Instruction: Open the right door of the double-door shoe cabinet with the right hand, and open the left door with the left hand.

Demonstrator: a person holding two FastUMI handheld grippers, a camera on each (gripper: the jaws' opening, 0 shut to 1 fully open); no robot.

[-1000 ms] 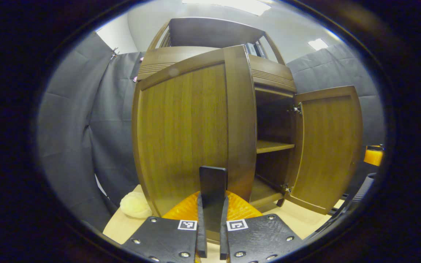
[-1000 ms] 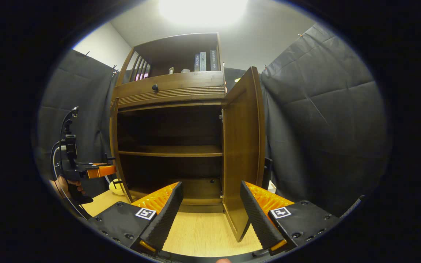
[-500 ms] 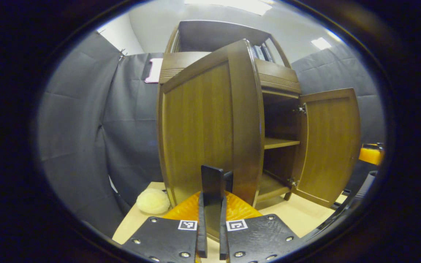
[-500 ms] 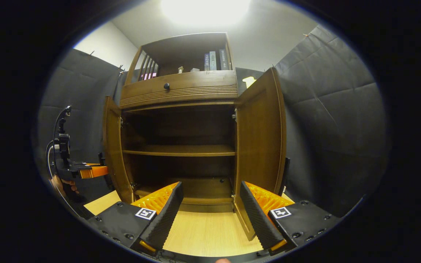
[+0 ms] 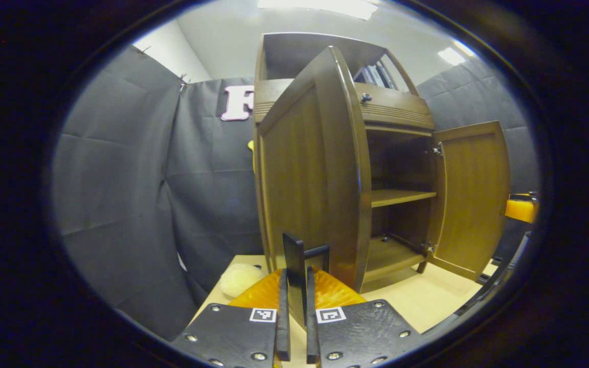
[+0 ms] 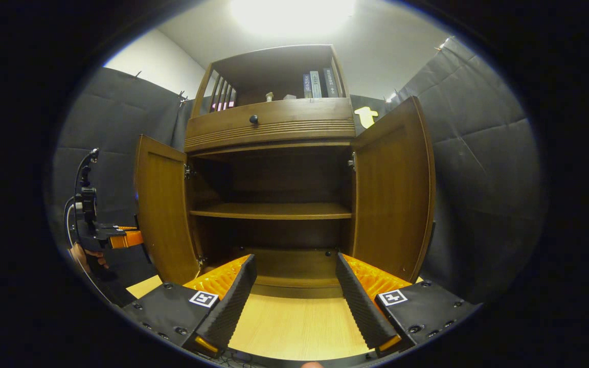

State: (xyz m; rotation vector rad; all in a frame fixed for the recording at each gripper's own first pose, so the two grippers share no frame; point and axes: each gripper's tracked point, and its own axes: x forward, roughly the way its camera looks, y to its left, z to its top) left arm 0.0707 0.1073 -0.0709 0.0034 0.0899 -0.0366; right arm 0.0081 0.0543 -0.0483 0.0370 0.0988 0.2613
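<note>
A staged recording booth, not a real home: black cloth walls (image 6: 478, 168) pinned at their seams surround a lone wooden shoe cabinet (image 6: 274, 128) on a pale floor (image 6: 289, 327), under a white office-style ceiling (image 6: 376, 46) with panel lights (a few books (image 6: 317, 84) sit on the cabinet's top shelf).

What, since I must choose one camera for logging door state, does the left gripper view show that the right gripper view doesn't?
Left gripper view: the outer face of the brown wooden left door, the left gripper with fingers close together against it, and a pale yellow fluffy ball.
Right gripper view: the open right gripper and a hand holding the other gripper.
Shared: the brown wooden shoe cabinet, its brown wooden right door swung open, and the middle shelf.
</note>
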